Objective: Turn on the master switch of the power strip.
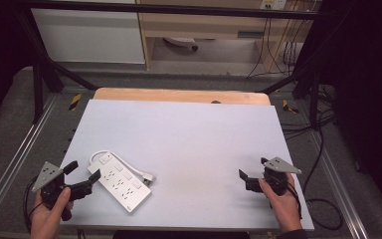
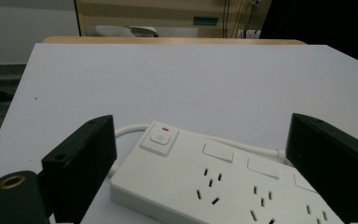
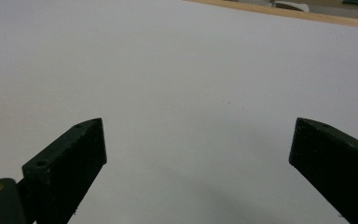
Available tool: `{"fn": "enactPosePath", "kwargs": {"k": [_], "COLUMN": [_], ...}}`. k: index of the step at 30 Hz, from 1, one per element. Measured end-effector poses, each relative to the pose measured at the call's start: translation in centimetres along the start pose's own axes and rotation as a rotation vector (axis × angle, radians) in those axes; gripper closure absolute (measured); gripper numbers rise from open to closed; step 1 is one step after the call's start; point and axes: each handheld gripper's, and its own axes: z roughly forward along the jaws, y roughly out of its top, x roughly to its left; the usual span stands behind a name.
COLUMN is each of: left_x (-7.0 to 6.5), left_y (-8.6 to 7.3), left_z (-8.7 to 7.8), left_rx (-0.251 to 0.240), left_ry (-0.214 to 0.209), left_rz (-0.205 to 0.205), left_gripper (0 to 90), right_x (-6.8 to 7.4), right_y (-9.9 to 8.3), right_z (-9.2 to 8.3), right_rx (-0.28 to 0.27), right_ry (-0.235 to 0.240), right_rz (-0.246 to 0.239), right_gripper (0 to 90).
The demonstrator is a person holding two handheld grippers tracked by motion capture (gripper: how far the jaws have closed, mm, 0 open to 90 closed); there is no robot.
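Observation:
A white power strip [image 1: 120,182] with several sockets and a push switch lies slanted at the table's front left, its white cable [image 1: 132,168] looping along its far side. My left gripper [image 1: 83,172] is open just left of the strip's near end. In the left gripper view the strip [image 2: 219,182] lies between and ahead of the wide-apart jaws, and neither jaw touches it. My right gripper [image 1: 251,168] is open at the front right over bare table. Its jaws stand wide with nothing between them in the right gripper view [image 3: 198,154].
The white table top [image 1: 179,134] has a wooden strip [image 1: 179,94] along its far edge. A black frame and loose cables [image 1: 323,134] run along the right side. Cabinets stand on the floor beyond the table.

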Motion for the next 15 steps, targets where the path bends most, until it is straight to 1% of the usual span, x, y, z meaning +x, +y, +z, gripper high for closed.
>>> {"fn": "enactPosePath", "kwargs": {"k": [4,6,9,13,15], "left_x": [0.08,0.11,0.11,0.0,-0.11], "left_y": [0.15,0.19,0.29,0.59,0.76], "left_z": [-0.09,-0.13,-0.19,-0.4,-0.5], "left_rx": [-0.019,-0.02,-0.034,-0.052,-0.068], "left_ry": [0.007,0.009,0.012,0.008,-0.003], "left_rz": [0.002,0.001,-0.004,-0.008,-0.013], "left_gripper": [8.8,8.8,8.8,8.7,8.5], "right_x": [-0.19,-0.25,-0.18,-0.18,-0.15], "right_y": [-0.05,0.02,0.13,0.2,0.21], "right_z": [0.04,0.03,-0.02,-0.1,-0.14], "right_rx": [0.003,-0.002,-0.014,-0.016,-0.014], "right_ry": [0.002,0.008,0.009,0.008,0.009], "right_rz": [0.008,0.02,0.02,0.021,0.024], "right_gripper": [4.7,4.8,4.7,4.3,3.9]}}
